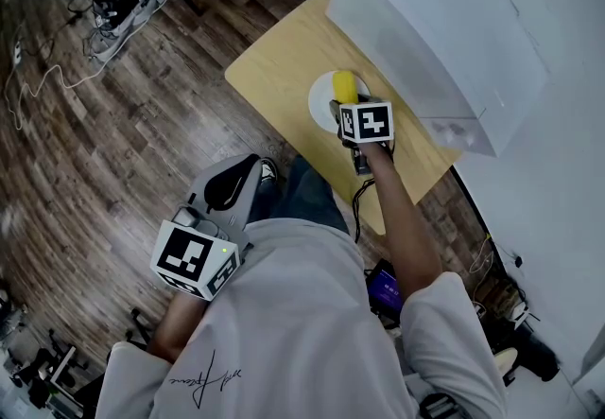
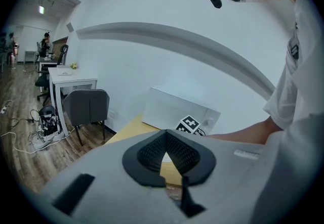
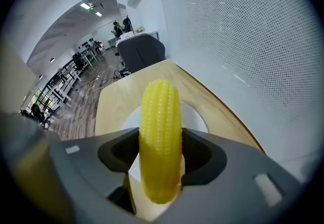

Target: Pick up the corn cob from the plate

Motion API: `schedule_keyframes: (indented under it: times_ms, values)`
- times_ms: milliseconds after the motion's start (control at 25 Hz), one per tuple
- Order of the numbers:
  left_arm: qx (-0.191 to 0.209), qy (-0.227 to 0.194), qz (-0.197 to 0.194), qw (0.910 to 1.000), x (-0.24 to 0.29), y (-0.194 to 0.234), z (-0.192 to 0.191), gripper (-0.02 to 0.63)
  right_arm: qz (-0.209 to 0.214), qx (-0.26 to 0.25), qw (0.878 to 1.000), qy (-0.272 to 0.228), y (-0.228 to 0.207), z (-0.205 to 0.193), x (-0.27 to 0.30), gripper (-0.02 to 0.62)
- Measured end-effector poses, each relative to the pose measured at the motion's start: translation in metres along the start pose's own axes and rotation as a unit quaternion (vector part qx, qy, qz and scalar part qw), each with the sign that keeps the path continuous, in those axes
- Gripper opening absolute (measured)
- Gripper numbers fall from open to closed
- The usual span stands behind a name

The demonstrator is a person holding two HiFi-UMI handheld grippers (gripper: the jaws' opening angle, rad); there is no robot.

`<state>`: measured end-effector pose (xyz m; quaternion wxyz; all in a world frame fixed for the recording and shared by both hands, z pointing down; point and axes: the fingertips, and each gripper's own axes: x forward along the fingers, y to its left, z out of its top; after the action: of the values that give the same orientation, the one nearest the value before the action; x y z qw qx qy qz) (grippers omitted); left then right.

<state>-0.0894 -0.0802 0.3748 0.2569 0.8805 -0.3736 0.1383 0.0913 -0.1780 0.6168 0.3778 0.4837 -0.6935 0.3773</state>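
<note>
A yellow corn cob point(image 3: 160, 139) stands between the jaws of my right gripper point(image 3: 161, 154), which is shut on it. In the head view the corn cob point(image 1: 345, 86) shows over the white plate point(image 1: 321, 101) on the wooden table point(image 1: 274, 77), with my right gripper point(image 1: 348, 108) at the plate's near side. The white plate point(image 3: 195, 117) lies right behind the cob in the right gripper view. My left gripper point(image 1: 227, 183) hangs low by the person's side, away from the table; its jaws point(image 2: 169, 160) are closed together on nothing.
A large white box point(image 1: 444, 29) stands on the table's far right, close to the plate. A grey chair point(image 2: 86, 109) and white desk point(image 2: 66, 76) stand to the left on the wood floor point(image 1: 95, 143). Cables lie on the floor point(image 1: 57, 77).
</note>
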Motion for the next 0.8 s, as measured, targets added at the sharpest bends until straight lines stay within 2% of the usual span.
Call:
schedule_keyframes:
  times_ms: [800]
  values:
    - [-0.004,-0.002,-0.012,0.9999,-0.005,0.001,0.0,-0.006,0.003,0.024,1.0,-0.018,0.002,0.002,-0.018,0.262]
